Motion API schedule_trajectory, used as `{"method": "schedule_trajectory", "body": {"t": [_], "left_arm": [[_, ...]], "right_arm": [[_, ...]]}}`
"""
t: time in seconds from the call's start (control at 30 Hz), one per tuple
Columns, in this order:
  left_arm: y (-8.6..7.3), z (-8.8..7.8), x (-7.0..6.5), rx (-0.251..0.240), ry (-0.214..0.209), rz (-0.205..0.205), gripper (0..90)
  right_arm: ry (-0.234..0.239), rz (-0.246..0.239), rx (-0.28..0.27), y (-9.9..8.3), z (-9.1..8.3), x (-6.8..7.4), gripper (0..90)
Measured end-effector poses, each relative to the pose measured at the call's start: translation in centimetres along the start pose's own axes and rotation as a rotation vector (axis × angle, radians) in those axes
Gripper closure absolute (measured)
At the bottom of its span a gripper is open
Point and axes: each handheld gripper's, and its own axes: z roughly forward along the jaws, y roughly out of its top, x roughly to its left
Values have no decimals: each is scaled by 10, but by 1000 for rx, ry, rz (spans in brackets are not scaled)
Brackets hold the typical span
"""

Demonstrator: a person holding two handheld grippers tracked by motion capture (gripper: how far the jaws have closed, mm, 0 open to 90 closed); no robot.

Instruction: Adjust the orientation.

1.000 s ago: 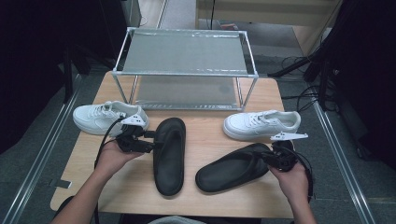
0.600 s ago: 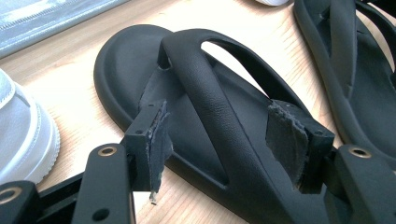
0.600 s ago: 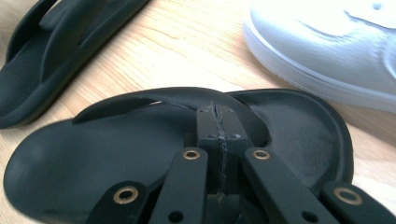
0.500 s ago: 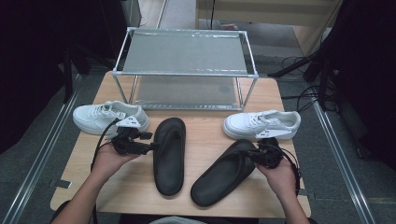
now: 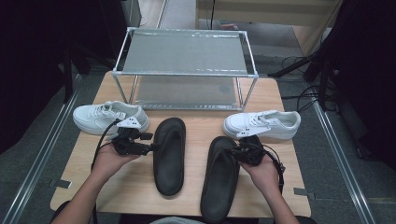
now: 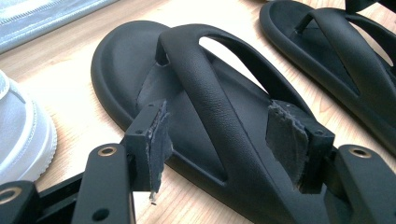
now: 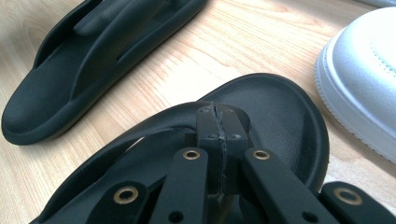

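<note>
Black tongs (image 6: 224, 144) with brass rivets, frayed grey pads (image 6: 286, 140), trailing cable.

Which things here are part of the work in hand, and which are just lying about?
In hand: left black sandal, between the open left claw's pads; right black sandal, with the shut right claw at its strap.

Lying about: left white sneaker, right white sneaker, metal rack.
</note>
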Motion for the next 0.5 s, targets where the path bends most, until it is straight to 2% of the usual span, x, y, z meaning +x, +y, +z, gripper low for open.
{"method": "schedule_trajectory", "body": {"t": [0.13,0.27,0.5], "left_arm": [[0,-1,1,-4,1,-3,397],[1,0,0,-4,0,-4,397],[1,0,0,-3,-1,-2,397]], "right_arm": [[26,-5,-20,1,-3,9,900],[19,-21,-3,-1,0,18,900],[13,-33,42,-3,10,18,900]]}}
